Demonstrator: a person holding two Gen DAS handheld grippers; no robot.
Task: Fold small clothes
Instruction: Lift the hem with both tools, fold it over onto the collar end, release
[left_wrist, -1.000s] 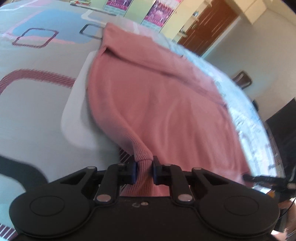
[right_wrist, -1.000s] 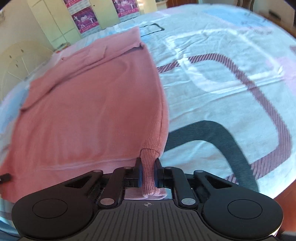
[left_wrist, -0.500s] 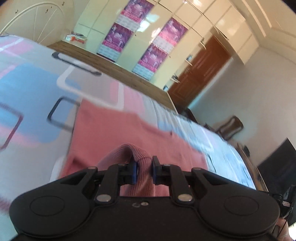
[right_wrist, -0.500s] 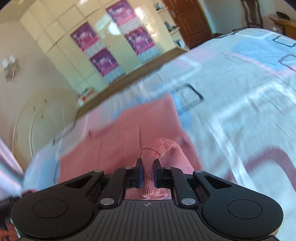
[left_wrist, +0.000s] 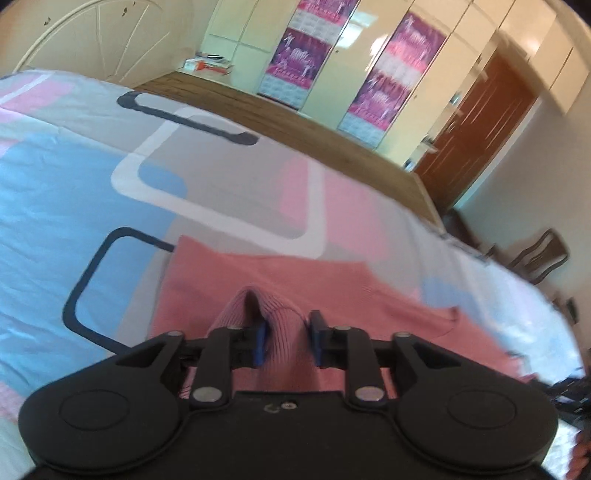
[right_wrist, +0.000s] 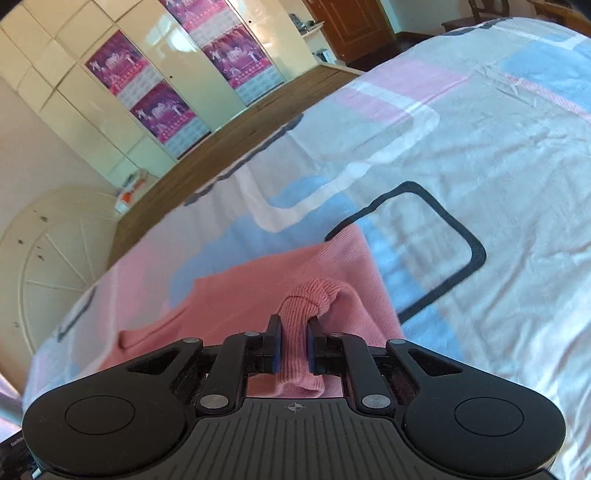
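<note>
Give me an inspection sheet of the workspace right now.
Surface: bedsheet with pink, blue and grey blocks.
Job's things: pink sweater folded over itself on the sheet.
Clutter: nothing seen on the bed.
Grippers: left gripper opening, ribbed hem between its jaws; right gripper opening, hem between its jaws.
Cables: nothing seen.
Surroundings: cream wardrobe with purple posters, brown door, chair.

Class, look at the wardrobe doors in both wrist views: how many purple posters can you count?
4. In the right wrist view, two stacked on the left door, two on the right door. Others may be hidden.
</note>
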